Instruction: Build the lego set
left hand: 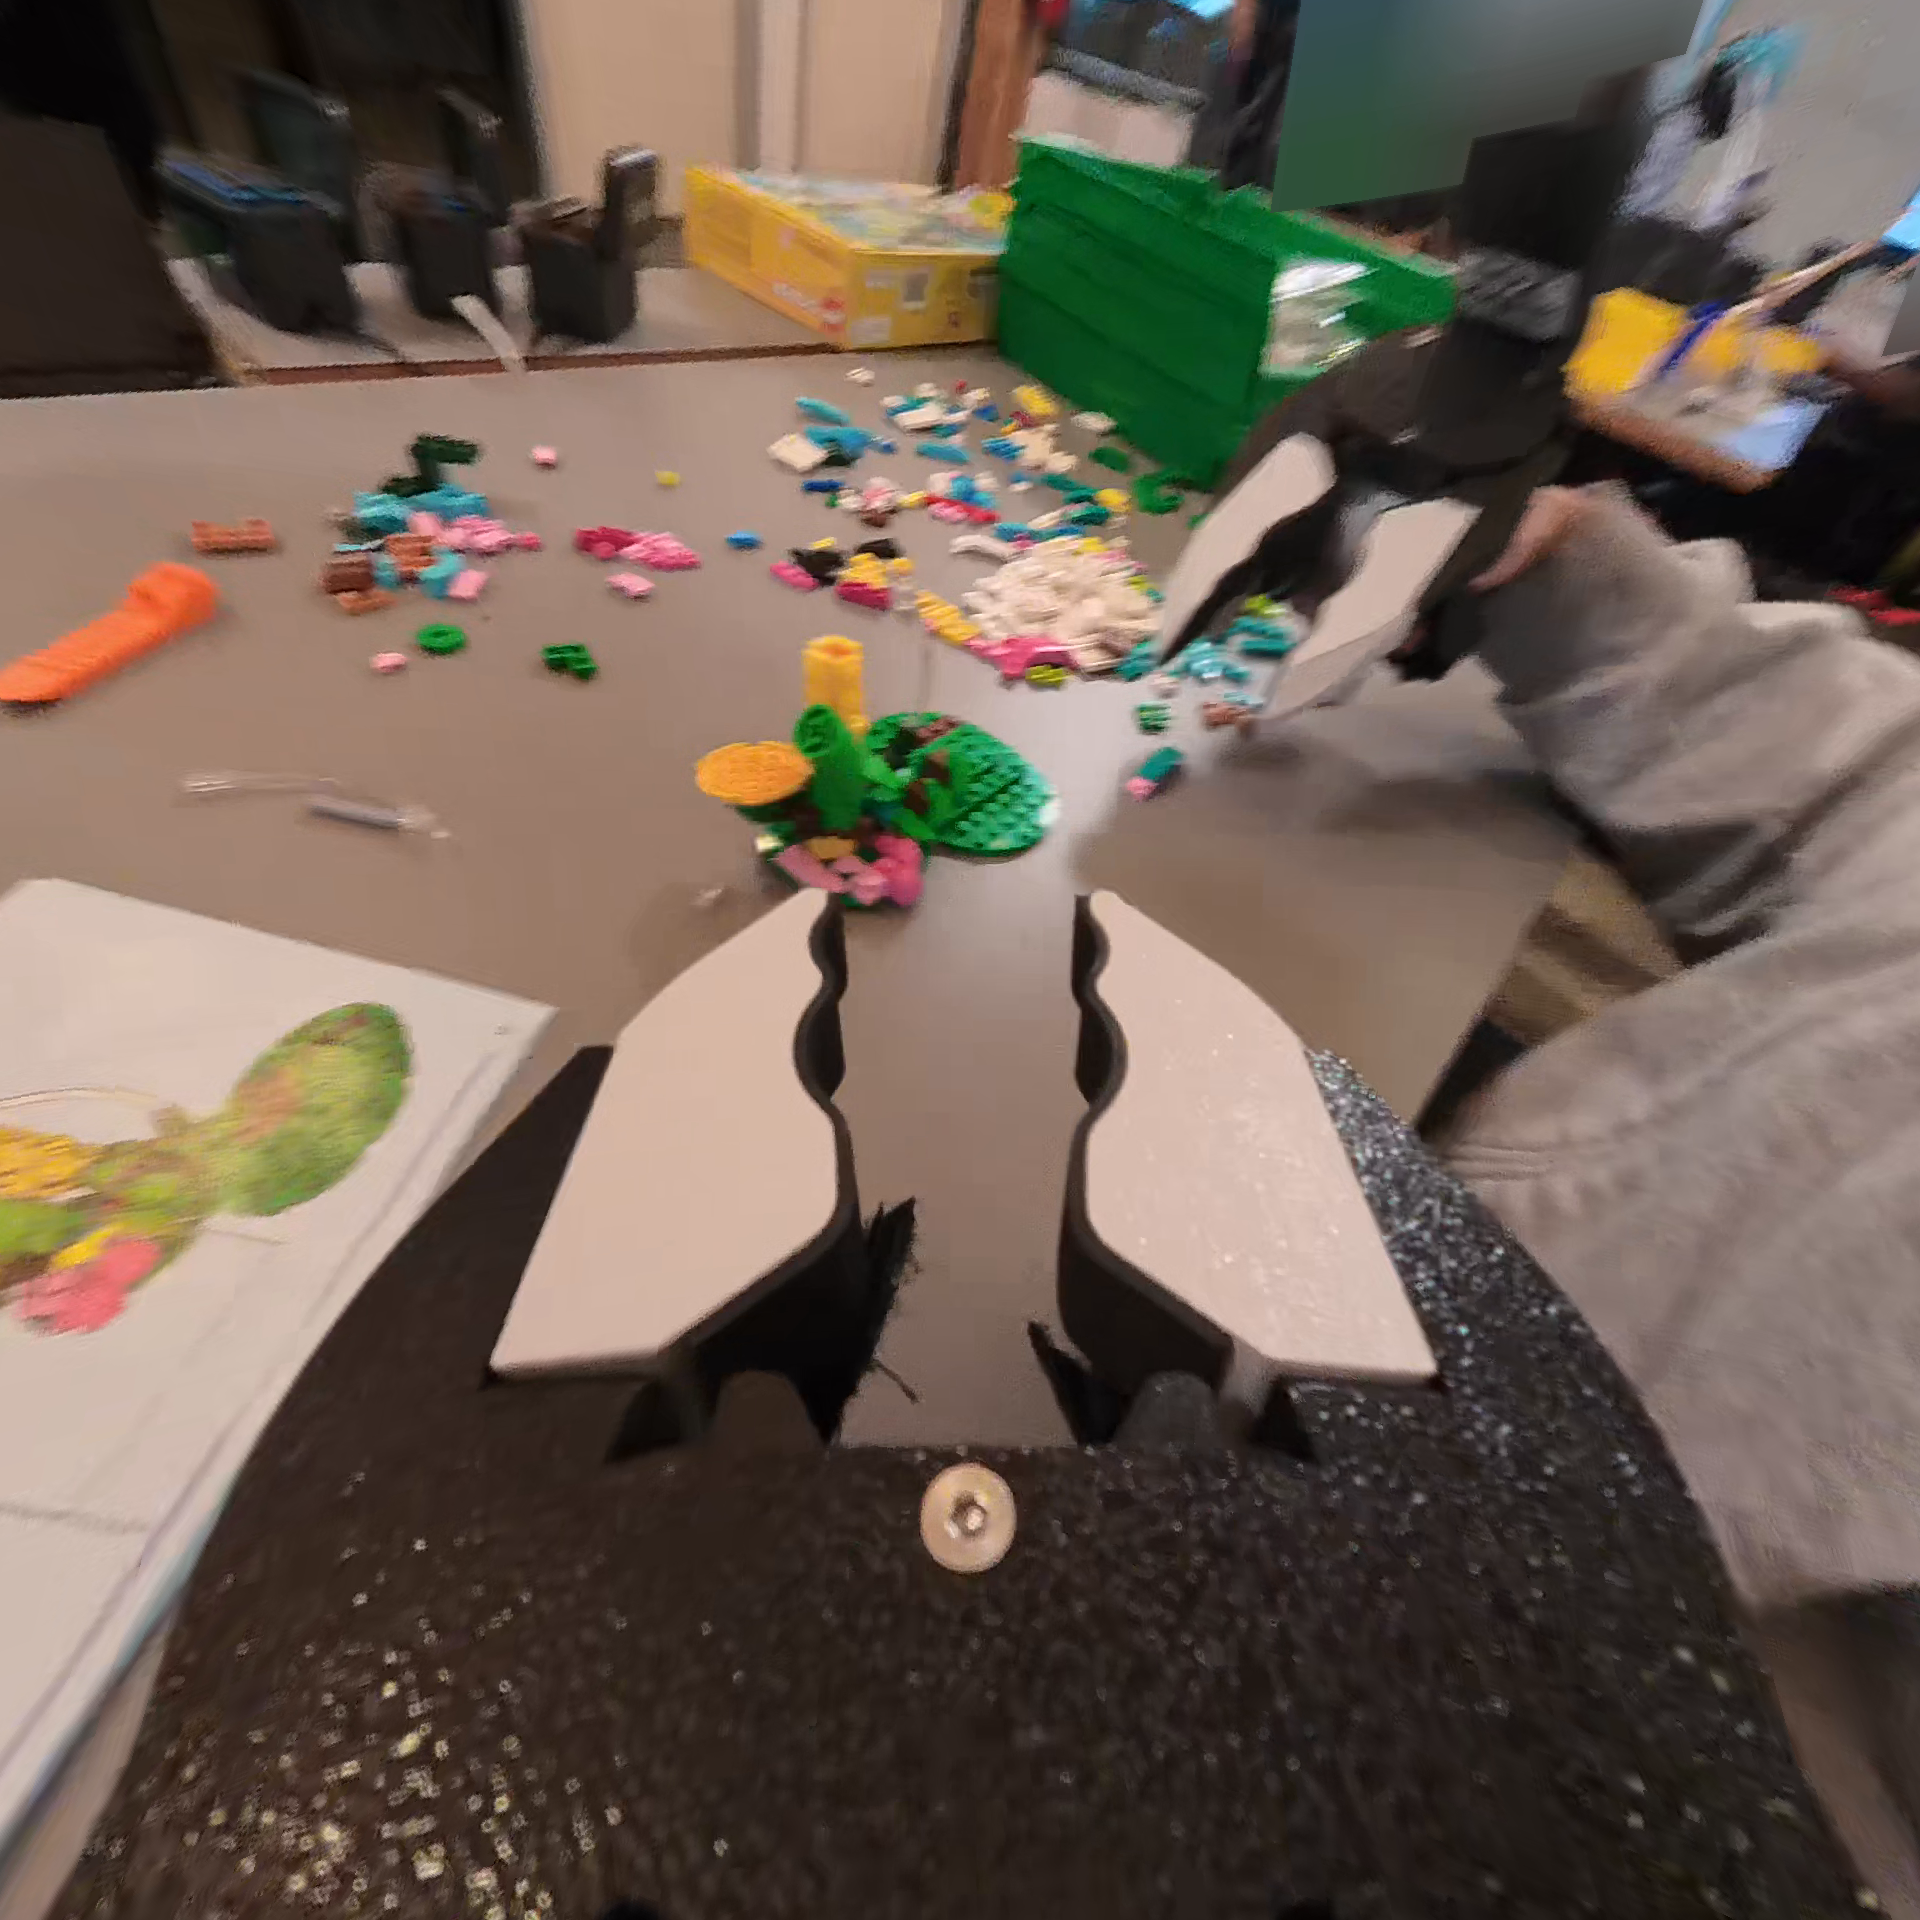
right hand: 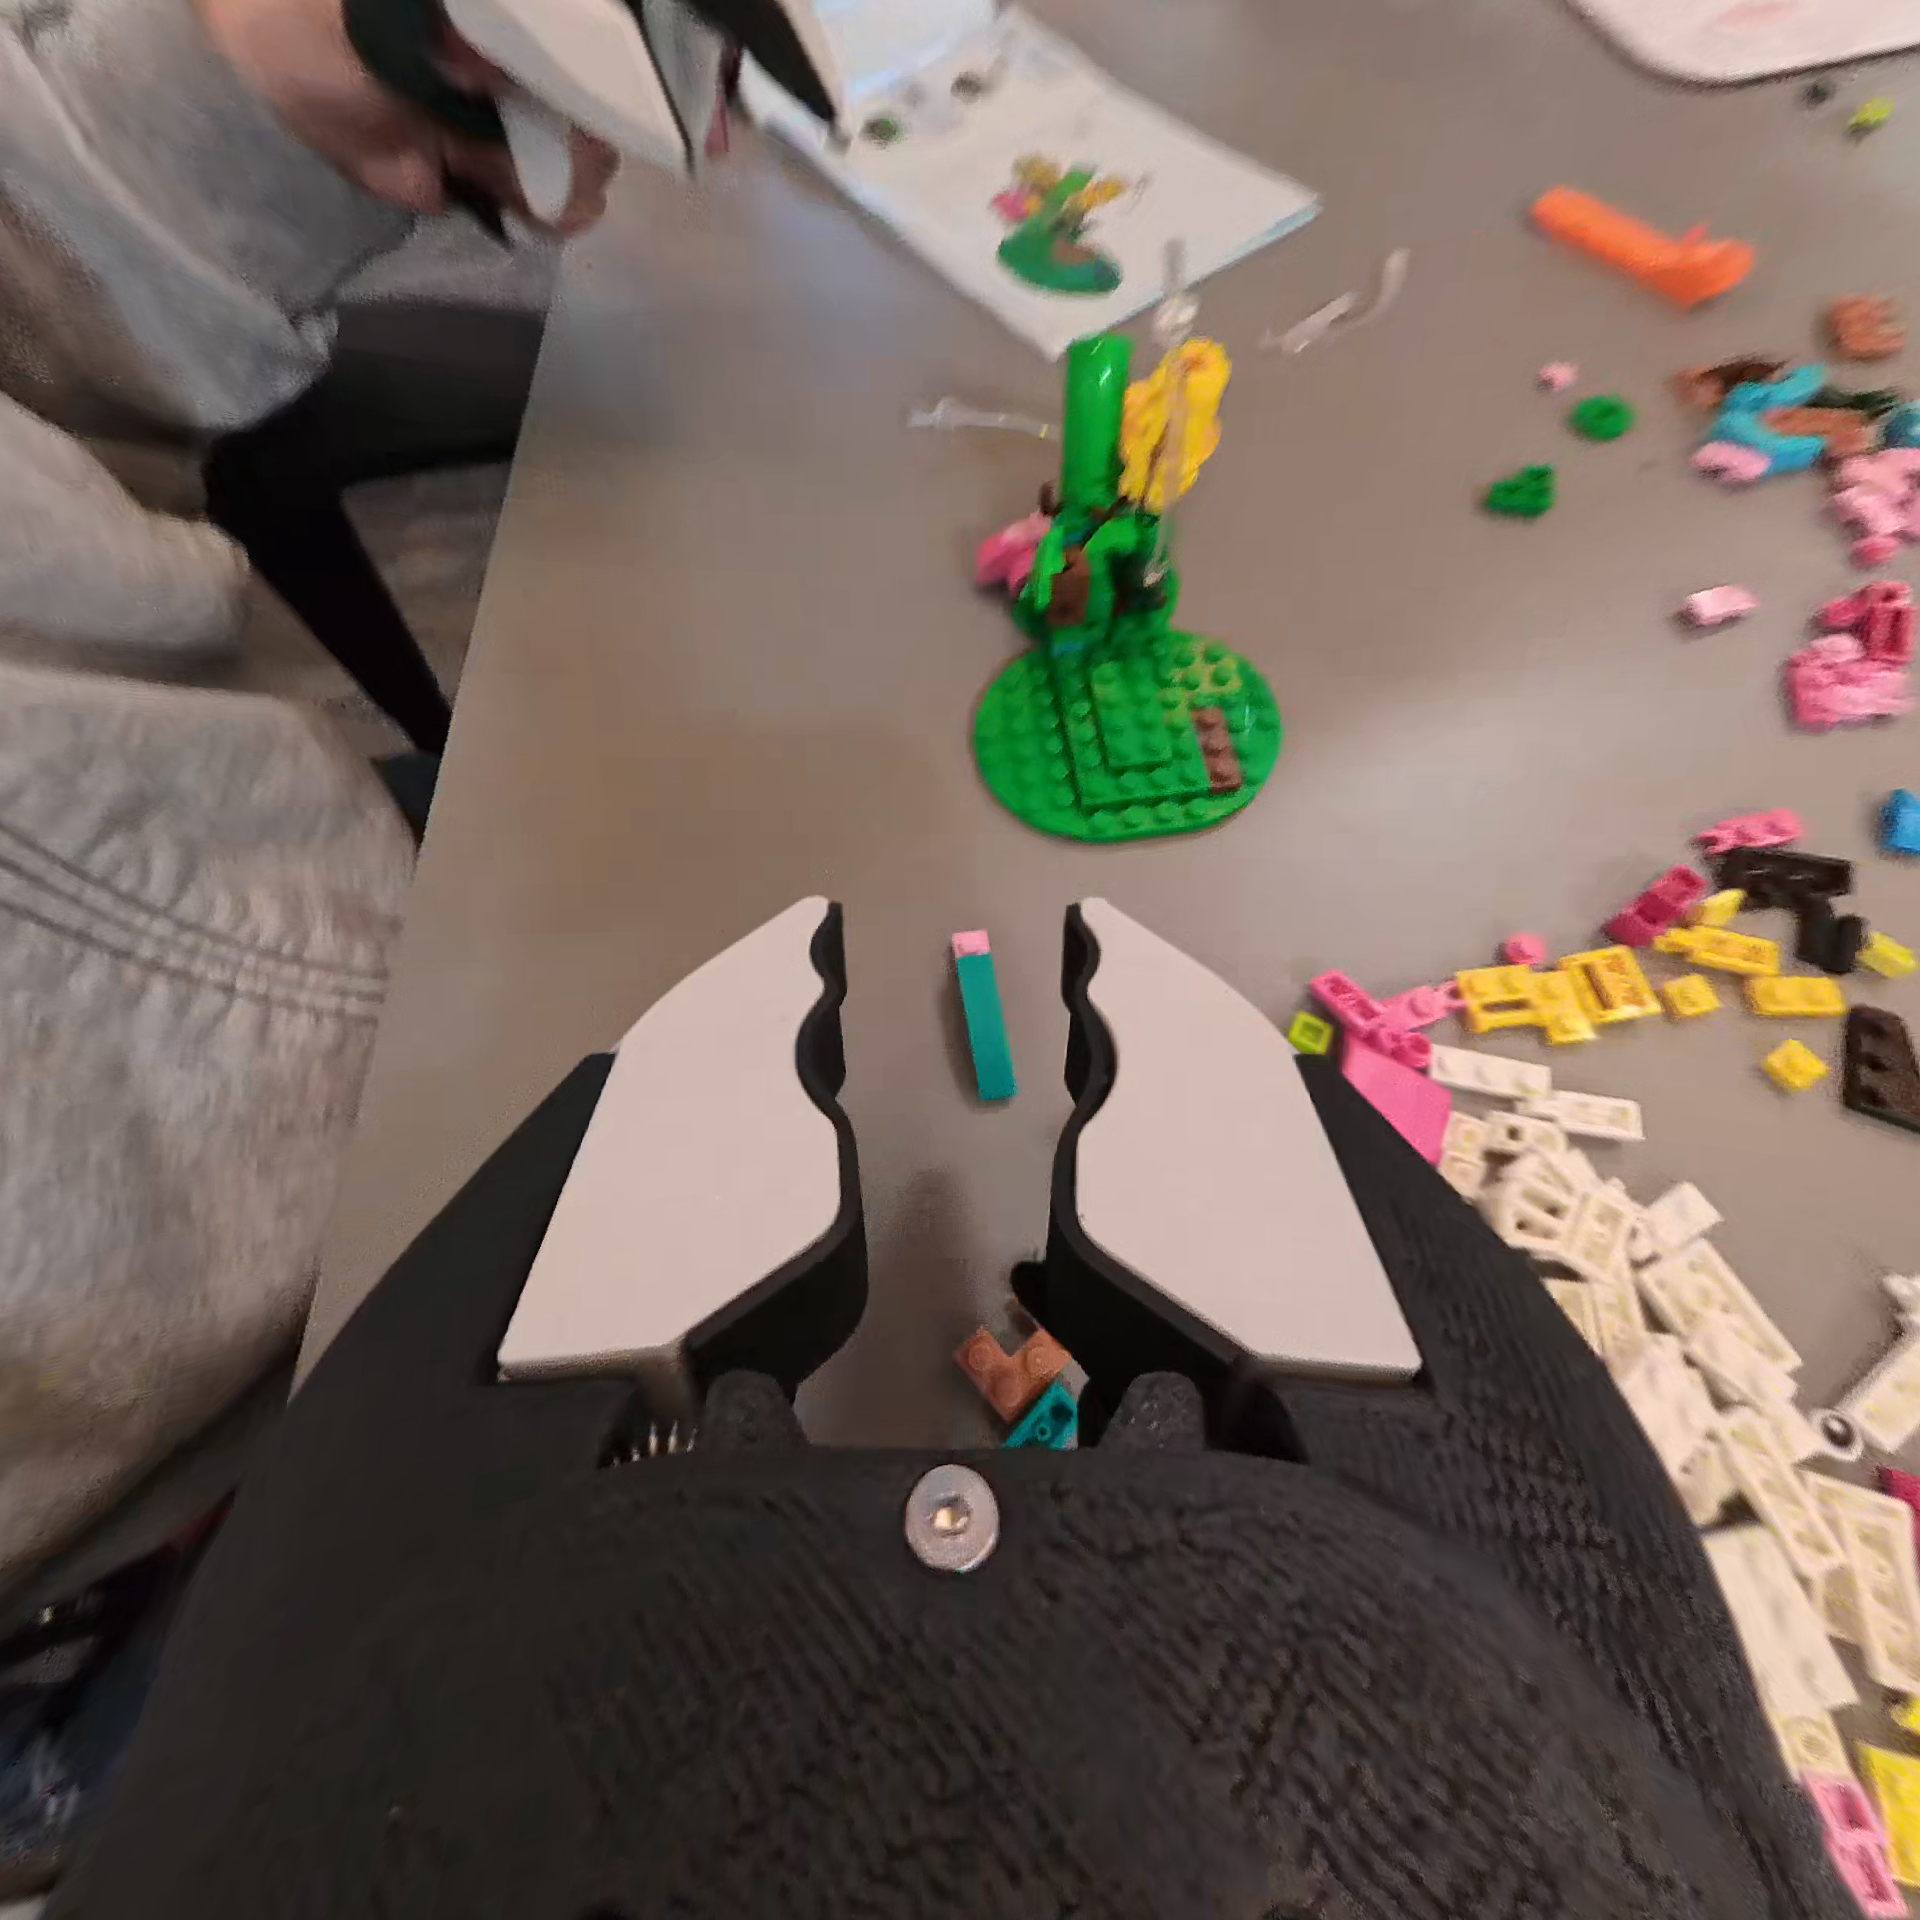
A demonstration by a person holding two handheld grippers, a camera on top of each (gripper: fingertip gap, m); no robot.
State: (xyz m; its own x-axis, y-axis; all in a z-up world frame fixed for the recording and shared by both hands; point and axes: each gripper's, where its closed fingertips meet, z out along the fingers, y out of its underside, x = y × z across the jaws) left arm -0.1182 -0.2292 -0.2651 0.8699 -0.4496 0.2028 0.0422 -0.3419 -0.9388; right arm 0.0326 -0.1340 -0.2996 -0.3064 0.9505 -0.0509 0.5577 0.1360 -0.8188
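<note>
My left claw (left hand: 956,914) stands wide apart with only bare grey table (left hand: 520,727) showing between its two fingers. Just past the left fingertip, at the centre of the frame, sits a small brick model (left hand: 873,790): a round green studded plate with a green stalk, a yellow disc and pink pieces at its near edge. The fingertip is close to the pink pieces, but the blur keeps me from telling whether it touches them. At the lower left lies an open booklet (left hand: 208,1091) with a coloured drawing on it. An orange tool (left hand: 104,634) lies at the left edge, and loose bricks (left hand: 987,499) are scattered across the upper middle, with a yellow box (left hand: 831,260) and a green bin (left hand: 1143,312) behind them.

My right claw (right hand: 954,914) is also open. A long teal brick (right hand: 985,1023) with a pink end lies flat on the table between its fingers, with a clear gap on each side, so neither pad presses on it. Further back between the fingers, low in the frame, lie a brown corner piece (right hand: 1003,1361) and a small teal piece. The model stands ahead at upper centre, well apart from the fingertips. White bricks (right hand: 1662,1299) are piled at the lower right, yellow and pink ones above them.
</note>
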